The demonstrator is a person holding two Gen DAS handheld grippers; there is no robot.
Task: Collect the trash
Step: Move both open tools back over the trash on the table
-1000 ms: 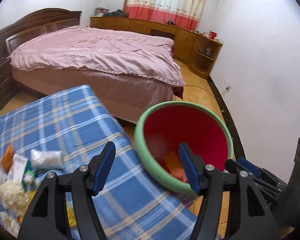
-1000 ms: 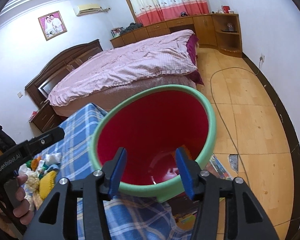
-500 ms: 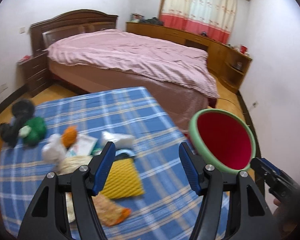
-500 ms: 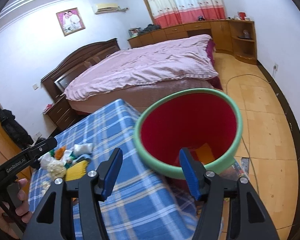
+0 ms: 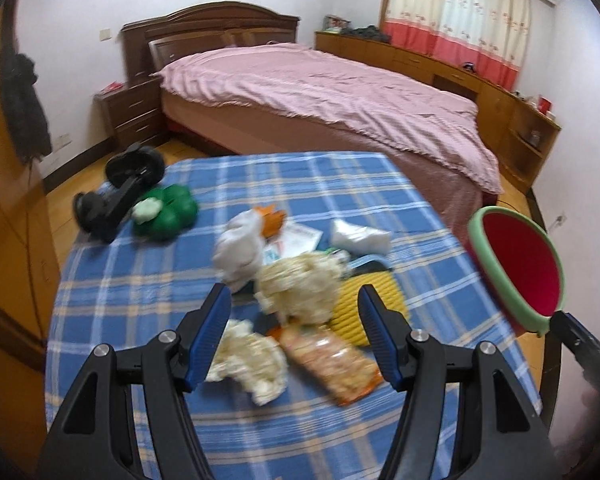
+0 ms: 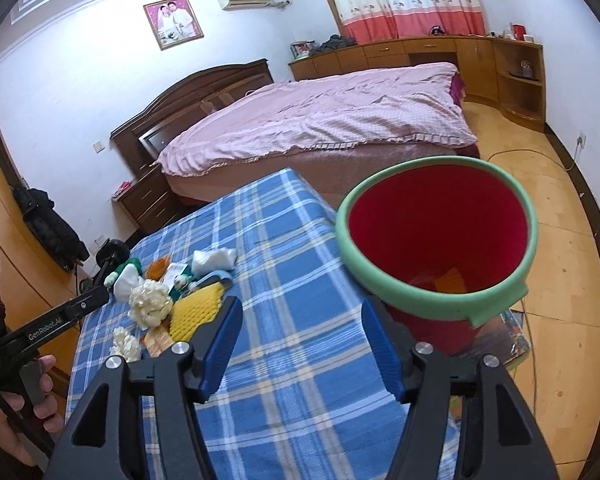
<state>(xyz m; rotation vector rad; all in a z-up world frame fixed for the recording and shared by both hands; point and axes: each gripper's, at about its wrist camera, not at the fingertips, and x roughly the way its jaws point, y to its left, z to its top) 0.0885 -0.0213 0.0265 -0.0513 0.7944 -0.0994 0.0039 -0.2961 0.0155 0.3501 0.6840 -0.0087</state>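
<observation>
Checked cloth tablecloth [image 5: 340, 184], glossy snack wrapper [image 5: 332, 364]

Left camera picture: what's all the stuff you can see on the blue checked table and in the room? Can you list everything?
Tablecloth: one, blue plaid, covers the table.
Bin: one, red with green rim, at the table's right edge; something orange lies inside.
Crumpled white tissues: a few, middle of the table.
Cream foam-like clumps: two, just ahead of the left gripper.
Yellow mesh pad: one, right of the clumps.
Orange snack wrapper: one, nearest the left gripper.
Green lump: one, far left of the table.
Bed: one, pink cover, behind the table.
Left gripper: black with blue pads, open, empty.
Right gripper: same colours, jaws opening, empty.
</observation>
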